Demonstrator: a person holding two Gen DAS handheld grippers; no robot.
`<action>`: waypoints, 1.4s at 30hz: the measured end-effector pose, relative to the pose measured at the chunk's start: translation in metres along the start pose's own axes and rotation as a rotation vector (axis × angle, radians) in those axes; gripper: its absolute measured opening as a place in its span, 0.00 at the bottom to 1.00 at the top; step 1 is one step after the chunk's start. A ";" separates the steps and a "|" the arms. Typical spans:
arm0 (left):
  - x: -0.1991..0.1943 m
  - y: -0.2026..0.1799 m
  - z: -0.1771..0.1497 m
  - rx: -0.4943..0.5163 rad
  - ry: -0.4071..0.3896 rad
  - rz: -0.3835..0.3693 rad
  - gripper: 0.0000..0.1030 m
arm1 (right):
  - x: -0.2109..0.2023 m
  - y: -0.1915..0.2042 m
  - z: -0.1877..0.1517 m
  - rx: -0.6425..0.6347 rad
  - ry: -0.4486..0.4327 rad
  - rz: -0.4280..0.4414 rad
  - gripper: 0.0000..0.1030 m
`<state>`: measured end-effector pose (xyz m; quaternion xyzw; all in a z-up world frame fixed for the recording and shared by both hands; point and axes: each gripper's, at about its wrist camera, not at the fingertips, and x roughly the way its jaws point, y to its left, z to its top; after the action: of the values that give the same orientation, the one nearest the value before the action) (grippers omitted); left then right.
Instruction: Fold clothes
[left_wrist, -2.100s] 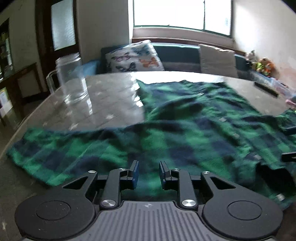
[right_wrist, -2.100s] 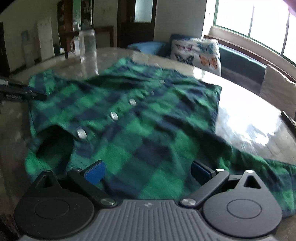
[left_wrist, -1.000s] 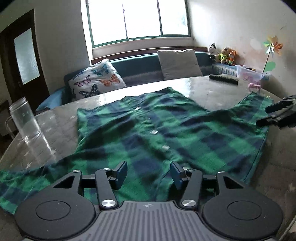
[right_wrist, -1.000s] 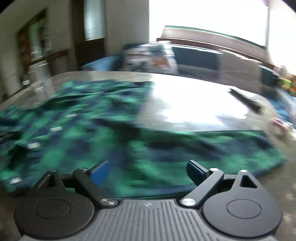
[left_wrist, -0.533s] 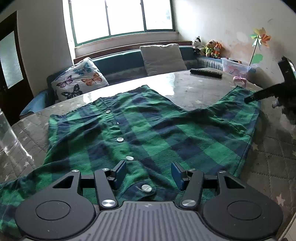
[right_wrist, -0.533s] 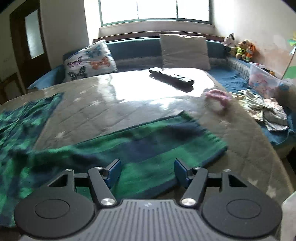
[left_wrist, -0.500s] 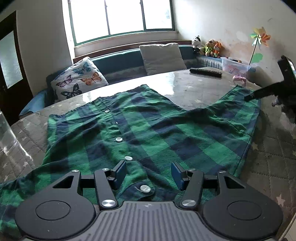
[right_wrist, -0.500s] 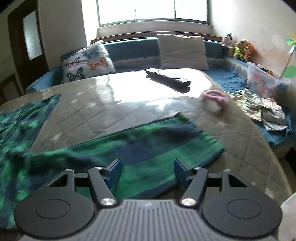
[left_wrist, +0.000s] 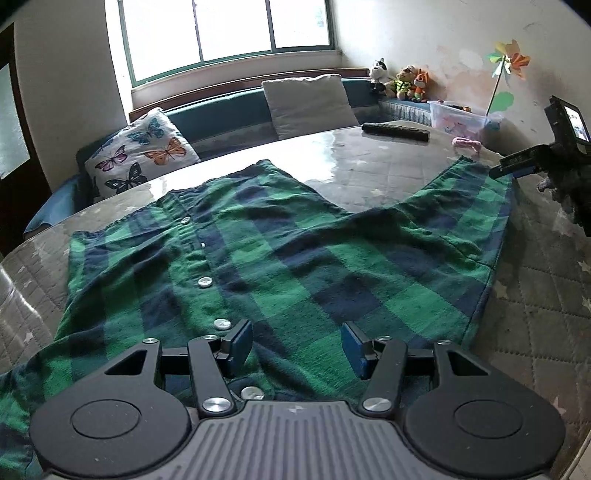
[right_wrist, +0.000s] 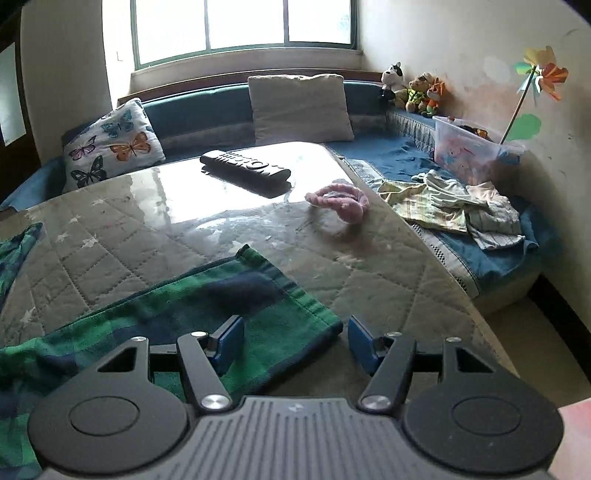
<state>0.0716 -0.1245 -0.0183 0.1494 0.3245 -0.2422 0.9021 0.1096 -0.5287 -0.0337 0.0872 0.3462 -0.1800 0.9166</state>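
Nearest, the left gripper is seen with jaws open and empty above the button placket near the collar of the green plaid shirt. The shirt is spread flat, front up, on the quilted surface. Farther right, the right gripper is held with jaws apart over the sleeve cuff. The flannel is judged soft, light and limp; a pinch at the cuff hem is advised.
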 end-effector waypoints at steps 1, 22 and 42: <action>0.000 -0.001 0.000 0.002 0.001 -0.001 0.55 | -0.001 0.000 0.000 0.003 -0.004 -0.003 0.52; -0.035 0.034 -0.015 -0.065 -0.060 0.092 0.63 | -0.118 0.100 0.035 -0.059 -0.149 0.350 0.06; -0.074 0.104 -0.077 -0.236 -0.071 0.162 0.64 | -0.189 0.366 -0.015 -0.397 -0.023 0.846 0.05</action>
<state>0.0375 0.0205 -0.0149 0.0593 0.3054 -0.1341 0.9409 0.1119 -0.1372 0.0937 0.0415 0.2980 0.2782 0.9122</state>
